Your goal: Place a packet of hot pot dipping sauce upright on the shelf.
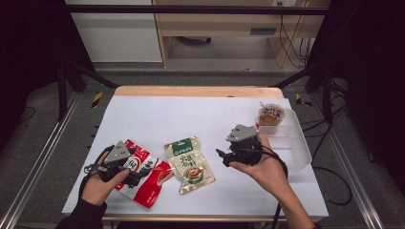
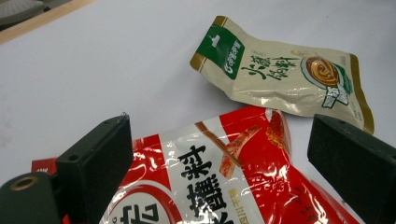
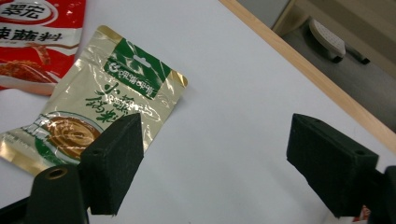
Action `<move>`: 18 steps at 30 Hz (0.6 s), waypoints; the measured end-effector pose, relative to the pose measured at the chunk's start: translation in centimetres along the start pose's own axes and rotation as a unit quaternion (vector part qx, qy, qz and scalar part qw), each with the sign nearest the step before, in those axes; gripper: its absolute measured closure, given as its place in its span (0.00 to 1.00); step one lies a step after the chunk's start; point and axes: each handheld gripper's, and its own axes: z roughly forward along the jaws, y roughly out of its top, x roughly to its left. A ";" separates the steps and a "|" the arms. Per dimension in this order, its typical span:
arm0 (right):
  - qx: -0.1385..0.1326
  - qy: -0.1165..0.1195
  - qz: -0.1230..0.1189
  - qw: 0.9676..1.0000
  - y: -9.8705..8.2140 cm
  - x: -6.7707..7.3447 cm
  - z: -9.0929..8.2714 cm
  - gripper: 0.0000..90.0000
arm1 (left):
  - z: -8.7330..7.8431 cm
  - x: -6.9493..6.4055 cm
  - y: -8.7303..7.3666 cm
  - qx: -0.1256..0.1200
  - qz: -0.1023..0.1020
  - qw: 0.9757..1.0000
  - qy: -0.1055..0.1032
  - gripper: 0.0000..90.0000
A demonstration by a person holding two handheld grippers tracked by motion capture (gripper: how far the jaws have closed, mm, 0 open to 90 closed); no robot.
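Hovering over the red packet [image 1: 143,174], the left gripper [image 1: 136,177] is keeping its jaws spread wide: in the left gripper view the red packet [image 2: 219,177] is lying between and under the two black pads, neither pad pressing on it, so nothing is gripped. The green-and-cream sauce pouch [image 2: 280,74] is lying flat just beyond the fingertips, its lower edge touching or overlapping the top of the red packet.

The right gripper [image 1: 223,155] is pointing its jaws toward the green-and-cream sauce pouch [image 1: 189,164], near it but apart from it. Its jaws are standing wide open and holding nothing; in the right gripper view the pouch [image 3: 93,112] is sitting just past one fingertip [image 3: 116,161], with bare white table [image 3: 224,140] lying between the pads. A clear plastic tray [image 1: 296,152] is sitting behind that hand, and a small brown packet [image 1: 271,114] is resting at the tray's far end.
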 end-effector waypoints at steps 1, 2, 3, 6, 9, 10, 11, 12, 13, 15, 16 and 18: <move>-0.001 -0.005 0.007 1.000 -0.2 0.3 0.4 0.22 | 0.1 -0.1 0.3 -0.001 0.004 1.000 -0.001 0.08; -0.006 -0.007 0.026 1.000 -0.4 0.7 1.1 0.21 | 0.2 -0.1 0.6 -0.001 0.006 1.000 -0.001 0.08; -0.010 -0.006 0.035 0.999 -0.6 0.9 1.6 0.19 | 0.2 -0.1 0.7 -0.001 0.009 1.000 0.000 0.08; -0.014 0.002 0.054 0.998 -0.8 1.7 2.7 0.16 | 0.4 -0.2 1.4 -0.003 0.015 1.000 0.000 0.08; -0.026 0.007 0.070 0.997 -0.8 3.1 3.9 0.14 | 0.7 -0.1 2.2 0.008 0.028 1.000 0.002 0.08; -0.026 0.007 0.070 0.997 -0.8 3.1 3.9 0.14 | 0.9 0.1 2.6 0.010 0.032 0.999 0.003 0.08; -0.031 0.010 0.081 0.996 -0.8 3.3 4.1 0.14 | 1.0 0.2 2.9 0.013 0.036 0.999 0.005 0.08; -0.034 0.008 0.087 0.996 -0.9 3.5 4.3 0.14 | 1.1 0.4 3.2 0.013 0.036 0.999 0.003 0.08; -0.033 0.004 0.087 0.996 -1.0 3.7 4.5 0.15 | 1.3 0.7 3.7 0.013 0.037 0.999 0.001 0.08; -0.024 -0.009 0.078 0.997 -1.3 4.2 4.9 0.15 | 1.6 1.0 4.4 0.012 0.040 0.999 0.002 0.08; -0.022 -0.009 0.077 0.997 -1.4 4.4 5.1 0.15 | 1.8 1.2 4.7 0.011 0.040 0.999 0.001 0.08; -0.020 -0.009 0.081 0.996 -1.9 4.6 5.3 0.15 | 2.3 1.4 5.4 0.007 0.040 0.999 -0.004 0.09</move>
